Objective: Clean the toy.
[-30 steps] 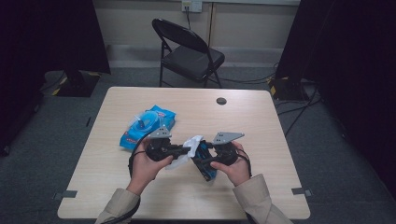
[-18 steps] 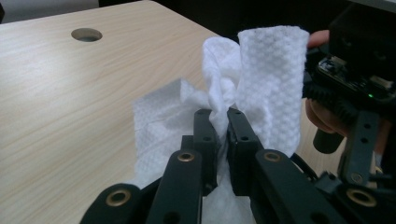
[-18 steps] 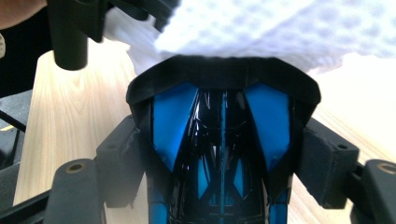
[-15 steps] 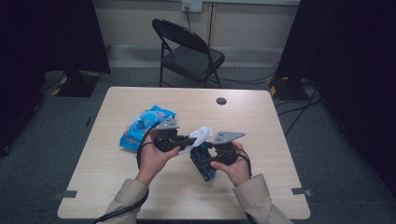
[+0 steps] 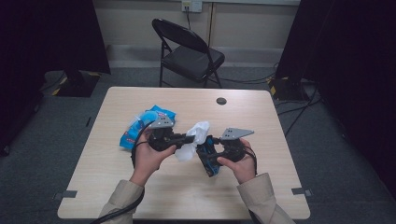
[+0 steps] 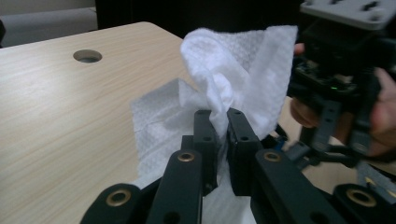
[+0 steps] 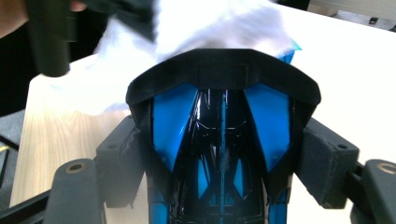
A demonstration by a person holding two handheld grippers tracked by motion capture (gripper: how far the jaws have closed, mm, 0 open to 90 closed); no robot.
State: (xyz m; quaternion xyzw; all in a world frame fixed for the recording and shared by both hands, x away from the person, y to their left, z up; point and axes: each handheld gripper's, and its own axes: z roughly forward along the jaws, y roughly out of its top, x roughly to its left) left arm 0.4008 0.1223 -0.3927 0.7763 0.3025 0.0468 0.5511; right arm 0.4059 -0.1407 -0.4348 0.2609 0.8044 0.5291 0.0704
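While pinched in left fingers [image 6: 219, 119], crumpled white wipe [image 6: 243, 65]; right fingers [image 7: 223, 154] around black-blue pack [image 7: 219, 140].

Light wood surface [image 5: 116, 186] stood on grey carpet; round cable hole [image 5: 221, 101] near far edge; blue wipes packet [image 5: 140, 125] lay left of centre.

Both of the person's forearms wear beige sleeves, and each hand carries a black gripper. The left gripper [image 5: 187, 138] and the right gripper [image 5: 208, 154] each bear a grey three-cornered plate on top; a black cable trails from the left one. Brass-coloured pivot rings and small screw holes mark the black fingers [image 6: 204, 135].
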